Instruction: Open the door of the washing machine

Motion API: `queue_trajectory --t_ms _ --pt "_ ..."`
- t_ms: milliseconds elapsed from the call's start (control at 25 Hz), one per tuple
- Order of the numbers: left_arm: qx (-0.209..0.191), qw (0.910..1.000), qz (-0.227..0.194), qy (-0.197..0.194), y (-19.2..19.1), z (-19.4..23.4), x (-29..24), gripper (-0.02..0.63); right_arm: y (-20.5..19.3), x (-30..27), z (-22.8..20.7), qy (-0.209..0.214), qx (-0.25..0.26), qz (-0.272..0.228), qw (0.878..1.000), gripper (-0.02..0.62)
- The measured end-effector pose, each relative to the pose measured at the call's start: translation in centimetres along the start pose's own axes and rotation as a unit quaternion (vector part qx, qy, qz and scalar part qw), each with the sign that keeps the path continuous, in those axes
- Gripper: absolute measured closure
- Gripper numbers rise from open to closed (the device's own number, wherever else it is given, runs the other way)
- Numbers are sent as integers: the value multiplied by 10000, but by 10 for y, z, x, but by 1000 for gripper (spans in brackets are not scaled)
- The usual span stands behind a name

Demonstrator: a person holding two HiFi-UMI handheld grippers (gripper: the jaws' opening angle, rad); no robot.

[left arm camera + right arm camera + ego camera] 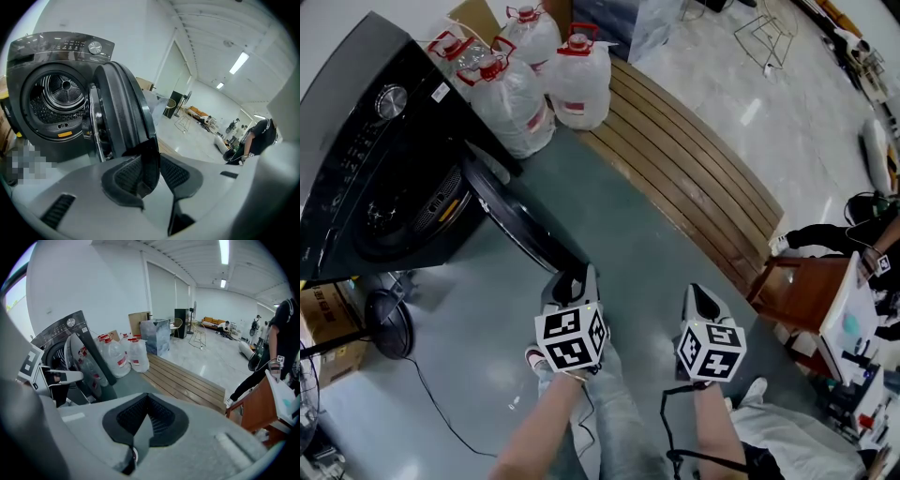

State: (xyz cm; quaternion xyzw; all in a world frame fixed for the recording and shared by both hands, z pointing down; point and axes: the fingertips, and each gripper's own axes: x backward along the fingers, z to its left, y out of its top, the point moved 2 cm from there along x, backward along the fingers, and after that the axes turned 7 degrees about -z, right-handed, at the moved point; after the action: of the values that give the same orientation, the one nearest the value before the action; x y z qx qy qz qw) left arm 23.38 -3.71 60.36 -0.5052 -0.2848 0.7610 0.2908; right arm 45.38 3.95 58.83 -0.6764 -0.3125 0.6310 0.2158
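The dark front-loading washing machine (366,159) stands at the left, its drum (63,96) exposed. Its round door (520,225) is swung wide open toward me. In the left gripper view the door's (122,108) outer rim runs down between the jaws. My left gripper (572,281) is shut on that rim at the door's free edge. My right gripper (703,302) hovers to the right of it over the grey floor, apart from the door. Its pads meet in the right gripper view (147,401) with nothing between them. That view also shows the machine (61,333).
Several large water jugs (544,84) stand behind the machine, beside a slatted wooden platform (694,178). A small fan (384,323) and a cardboard box (323,323) sit at the lower left. A wooden table (797,291) and a person (872,234) are at the right.
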Motion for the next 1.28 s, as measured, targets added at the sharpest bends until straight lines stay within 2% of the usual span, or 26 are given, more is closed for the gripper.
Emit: queue_trajectory --t_ms 440,760,920,1080,1280 --pt "-24 10000 27 -5 -1 -1 1 485 4 0 2 47 -7 -58 10000 591" --pt "-145 9991 78 -399 -3 -3 4 472 5 1 12 142 14 -108 9998 591" --pt "-258 9985 128 -468 -2 -7 18 472 8 4 28 320 38 -72 9995 591" --pt "-256 9988 125 -392 7 0 47 472 20 14 56 568 224 -69 9981 591" --pt "-93 9998 -165 11 44 34 99 505 52 31 102 988 537 -158 9935 591"
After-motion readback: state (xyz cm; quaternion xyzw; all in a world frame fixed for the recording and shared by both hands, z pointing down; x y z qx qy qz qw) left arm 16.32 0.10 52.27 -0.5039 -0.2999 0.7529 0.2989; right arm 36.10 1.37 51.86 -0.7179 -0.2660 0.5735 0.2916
